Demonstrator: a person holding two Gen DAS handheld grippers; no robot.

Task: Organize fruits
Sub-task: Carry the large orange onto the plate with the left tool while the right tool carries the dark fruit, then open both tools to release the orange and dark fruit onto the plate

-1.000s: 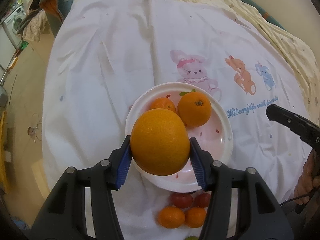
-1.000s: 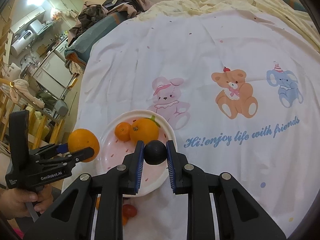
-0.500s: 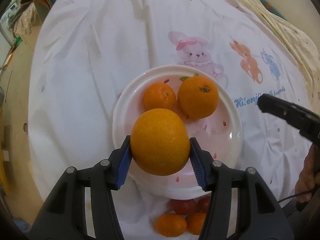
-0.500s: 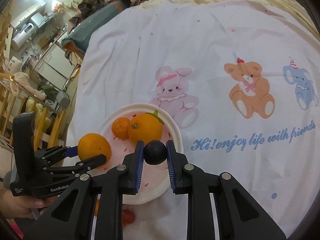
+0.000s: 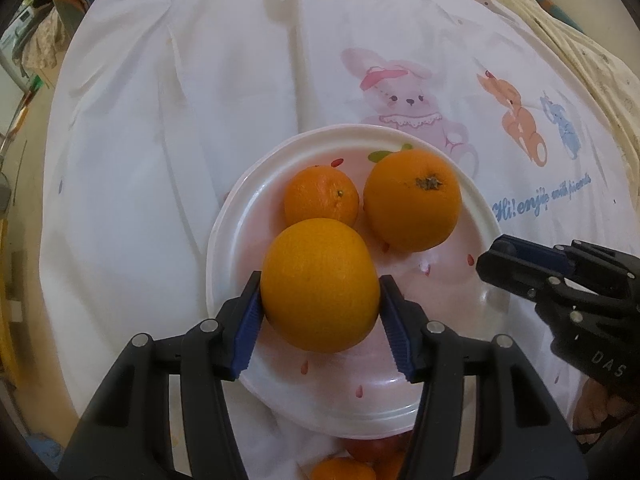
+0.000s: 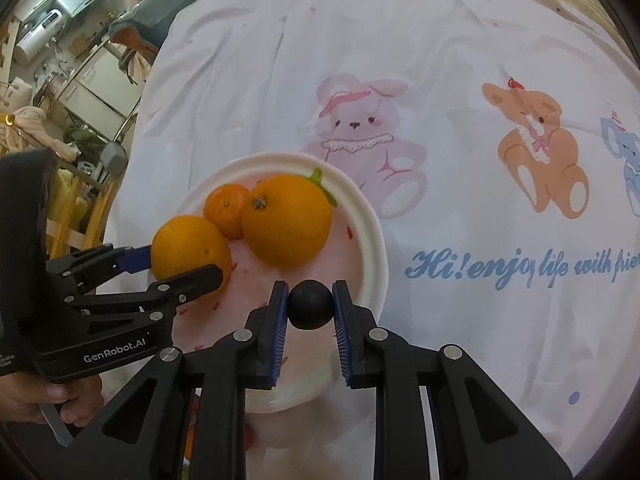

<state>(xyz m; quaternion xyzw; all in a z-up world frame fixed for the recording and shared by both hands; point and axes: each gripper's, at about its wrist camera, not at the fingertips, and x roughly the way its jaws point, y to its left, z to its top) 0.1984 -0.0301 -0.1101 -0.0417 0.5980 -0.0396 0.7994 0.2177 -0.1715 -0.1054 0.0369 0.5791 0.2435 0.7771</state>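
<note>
Nearest the left wrist camera, the left gripper is clamping a large orange between its blue pads, jaws spread wide around the fruit, and is holding it over the near-left part of the white plate, seemingly to set it down with the other citrus. Whether the orange is touching the plate cannot be told. The right gripper is pinching a small dark round fruit, jaws narrow, over the plate's near-right rim, probably waiting for its turn. Just beyond the plate's near edge, a few small red and orange fruits are lying on the cloth. Farther in, a small mandarin and a second orange are sitting side by side on the plate's far half. Behind, the bedsheet with cartoon animals is stretching away.
</note>
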